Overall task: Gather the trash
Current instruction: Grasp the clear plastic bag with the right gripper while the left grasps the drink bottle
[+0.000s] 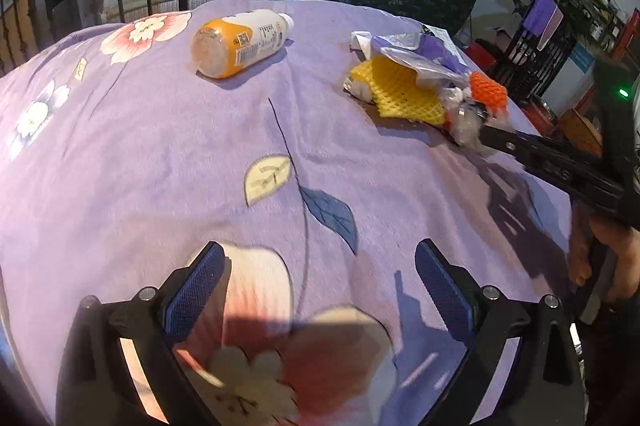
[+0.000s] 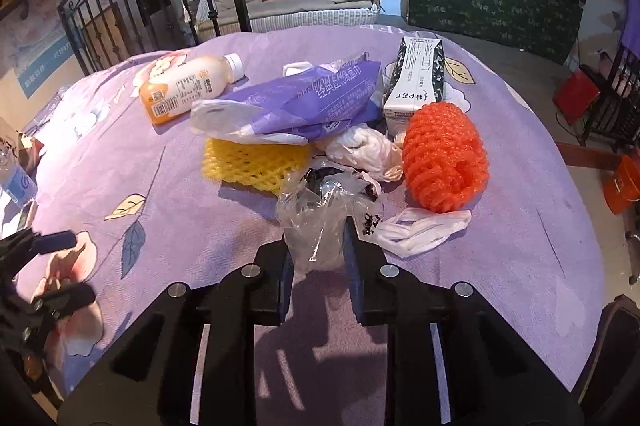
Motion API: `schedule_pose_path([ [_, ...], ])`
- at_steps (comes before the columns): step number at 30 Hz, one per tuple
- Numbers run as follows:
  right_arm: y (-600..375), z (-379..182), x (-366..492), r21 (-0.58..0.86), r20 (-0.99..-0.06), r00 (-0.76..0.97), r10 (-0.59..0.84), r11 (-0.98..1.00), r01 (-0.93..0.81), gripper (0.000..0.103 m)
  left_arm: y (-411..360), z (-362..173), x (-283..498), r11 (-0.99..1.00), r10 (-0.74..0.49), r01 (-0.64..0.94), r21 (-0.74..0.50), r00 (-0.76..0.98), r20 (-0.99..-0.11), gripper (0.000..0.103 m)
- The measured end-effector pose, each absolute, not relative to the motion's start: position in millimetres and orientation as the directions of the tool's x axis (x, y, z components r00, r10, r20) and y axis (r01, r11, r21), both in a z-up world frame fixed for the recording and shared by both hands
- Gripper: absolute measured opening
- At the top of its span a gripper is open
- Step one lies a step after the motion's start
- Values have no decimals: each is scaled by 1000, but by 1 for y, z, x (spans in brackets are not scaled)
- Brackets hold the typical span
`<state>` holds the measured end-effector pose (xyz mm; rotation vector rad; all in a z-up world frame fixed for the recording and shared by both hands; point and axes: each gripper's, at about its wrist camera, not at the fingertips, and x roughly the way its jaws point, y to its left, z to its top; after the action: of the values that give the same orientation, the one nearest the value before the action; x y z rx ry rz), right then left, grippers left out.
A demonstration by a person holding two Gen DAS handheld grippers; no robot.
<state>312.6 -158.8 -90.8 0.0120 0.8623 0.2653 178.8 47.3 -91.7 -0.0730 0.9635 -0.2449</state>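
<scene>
A crumpled clear plastic wrapper point(image 2: 320, 222) sits pinched between the blue pads of the right gripper point(image 2: 318, 258), whose jaws are clenched on it just above the purple floral cloth point(image 2: 520, 246) near the front of the trash pile. Touching it behind lie a yellow foam fruit net point(image 2: 248, 161), a wad of white tissue point(image 2: 364, 147) and an orange foam fruit net point(image 2: 444, 157); a flattened white paper strip point(image 2: 420, 228) lies just right of the wrapper. Over the yellow net rests a purple-and-white plastic bag point(image 2: 304, 103) printed with white Chinese characters too skewed to read, and behind the orange net stands a white and dark-patterned milk carton point(image 2: 416, 81) with large Chinese lettering. An orange-bottomed drink bottle point(image 2: 188, 87) with a white cap lies on its side to the left, apart from the pile, its label showing a barcode and fine print. The left gripper point(image 1: 320, 290) hovers released over bare cloth well left of the pile, nothing between its fingers. Broad open cloth lies to the left and front; on the right the table edge runs near the orange net.
</scene>
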Motion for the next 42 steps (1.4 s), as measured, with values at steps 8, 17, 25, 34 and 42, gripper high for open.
schedule_pose_path([
  [8, -163, -74, 283, 136, -706, 664, 246, 967, -214, 22, 64, -73, 259, 979, -179, 182, -91, 554, -813, 94],
  [17, -168, -61, 254, 157, -681, 682, 267, 963, -220, 22, 56, -67, 379, 972, 6, 200, 119, 489, -872, 94],
  [25, -173, -62, 244, 163, -684, 684, 255, 967, -197, 22, 43, -111, 434, 944, 146, 242, 224, 301, -942, 75],
  [34, -178, -66, 237, 170, -683, 686, 250, 968, -184, 22, 44, -107, 425, 953, 114, 232, 196, 326, -939, 62],
  [42, -181, -61, 226, 172, -670, 699, 249, 968, -180, 22, 55, -97, 370, 982, -56, 187, 21, 399, -915, 60],
])
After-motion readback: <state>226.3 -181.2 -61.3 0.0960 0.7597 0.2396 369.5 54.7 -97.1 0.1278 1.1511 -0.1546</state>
